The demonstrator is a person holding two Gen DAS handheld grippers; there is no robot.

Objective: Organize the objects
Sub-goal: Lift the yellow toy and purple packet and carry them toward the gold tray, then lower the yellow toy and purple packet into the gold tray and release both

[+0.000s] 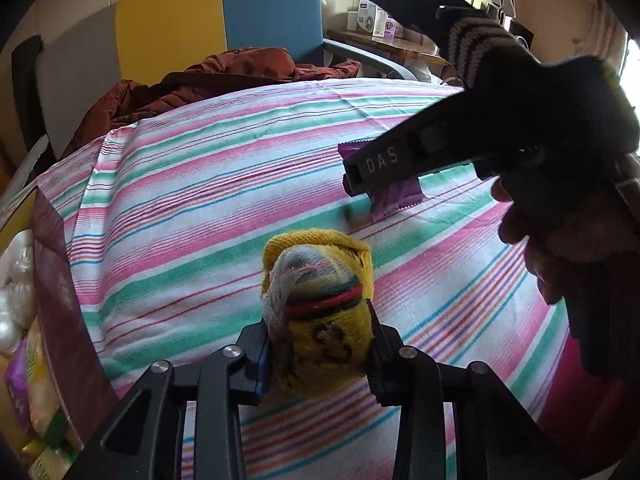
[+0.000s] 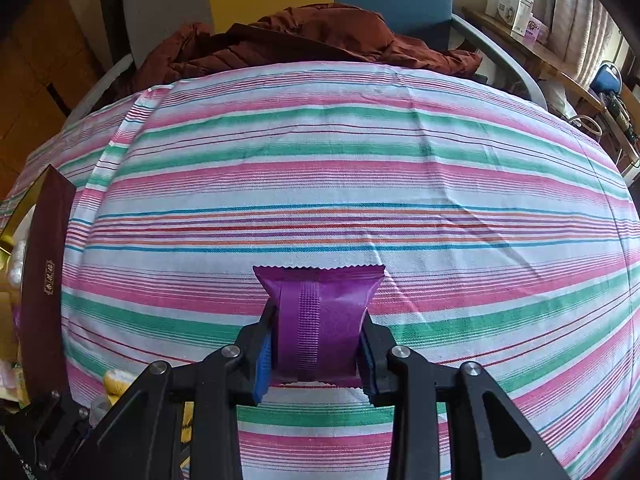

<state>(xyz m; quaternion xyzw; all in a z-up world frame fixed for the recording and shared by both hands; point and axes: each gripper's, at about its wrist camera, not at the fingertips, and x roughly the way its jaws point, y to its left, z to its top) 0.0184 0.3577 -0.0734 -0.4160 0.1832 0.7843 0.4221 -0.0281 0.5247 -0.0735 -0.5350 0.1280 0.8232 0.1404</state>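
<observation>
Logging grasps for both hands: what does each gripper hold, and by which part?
The left gripper clamps a rolled yellow sock across its lower sides; the right gripper clamps a purple packet across its near-end sides.

Beside the striped sheet [image 1: 224, 184], the maroon box [image 1: 60, 300] is running off the left edge, its packets [image 1: 28, 364] blurring beyond reading. The right gripper's body [image 1: 404, 160] is covering most of the purple packet [image 1: 394, 198]. Print on the far shelf boxes [image 2: 516, 4] is showing too small to read.
</observation>
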